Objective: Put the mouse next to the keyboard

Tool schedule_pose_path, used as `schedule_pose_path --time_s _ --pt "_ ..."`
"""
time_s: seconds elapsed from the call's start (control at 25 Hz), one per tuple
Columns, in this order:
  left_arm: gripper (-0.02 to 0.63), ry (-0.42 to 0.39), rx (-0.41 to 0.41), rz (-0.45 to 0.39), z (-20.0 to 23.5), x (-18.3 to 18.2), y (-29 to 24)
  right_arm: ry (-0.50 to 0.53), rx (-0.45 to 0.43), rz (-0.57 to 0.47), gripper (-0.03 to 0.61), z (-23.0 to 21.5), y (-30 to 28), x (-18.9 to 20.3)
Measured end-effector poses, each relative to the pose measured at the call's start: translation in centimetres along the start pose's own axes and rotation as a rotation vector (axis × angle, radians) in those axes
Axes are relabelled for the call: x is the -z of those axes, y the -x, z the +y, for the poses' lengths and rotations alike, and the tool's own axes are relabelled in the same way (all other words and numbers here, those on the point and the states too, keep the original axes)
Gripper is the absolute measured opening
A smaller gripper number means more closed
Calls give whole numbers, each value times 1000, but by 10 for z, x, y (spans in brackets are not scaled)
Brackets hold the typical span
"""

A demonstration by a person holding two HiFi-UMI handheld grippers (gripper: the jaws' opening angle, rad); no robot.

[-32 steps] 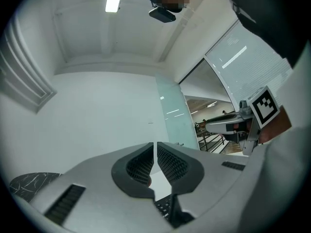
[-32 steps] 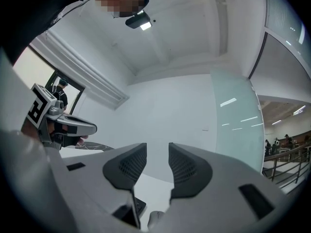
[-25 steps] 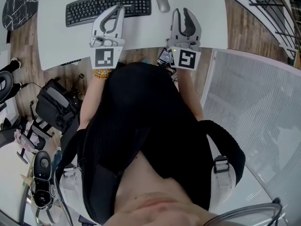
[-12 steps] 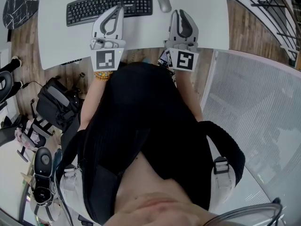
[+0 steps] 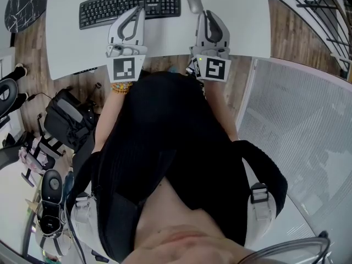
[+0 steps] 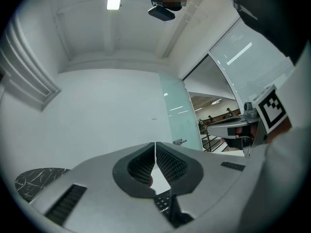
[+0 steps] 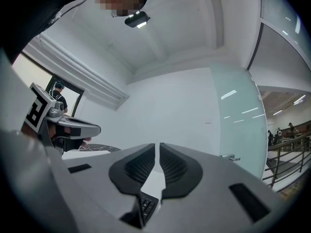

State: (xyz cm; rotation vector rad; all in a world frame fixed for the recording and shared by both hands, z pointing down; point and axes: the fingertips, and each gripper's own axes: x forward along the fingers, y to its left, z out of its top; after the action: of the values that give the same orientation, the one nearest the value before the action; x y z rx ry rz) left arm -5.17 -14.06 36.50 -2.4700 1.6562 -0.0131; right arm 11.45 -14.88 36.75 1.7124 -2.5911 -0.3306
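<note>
Both the left gripper (image 5: 140,10) and the right gripper (image 5: 205,14) had jaws closed on nothing, the right's just shut, so a forward nudge could shove away the mouse (image 5: 193,3), which lay just beyond them beside the keyboard (image 5: 130,7).

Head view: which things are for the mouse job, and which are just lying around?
For the job: mouse, keyboard, white table.
Just lying about: black bag, dark marbled round top.
</note>
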Motion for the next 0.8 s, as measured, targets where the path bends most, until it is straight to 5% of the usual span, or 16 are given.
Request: schedule_pose_path --time_s 0.8 --pt "20 20 -19 14 12 11 13 -9 -16 42 48 11 -5 18"
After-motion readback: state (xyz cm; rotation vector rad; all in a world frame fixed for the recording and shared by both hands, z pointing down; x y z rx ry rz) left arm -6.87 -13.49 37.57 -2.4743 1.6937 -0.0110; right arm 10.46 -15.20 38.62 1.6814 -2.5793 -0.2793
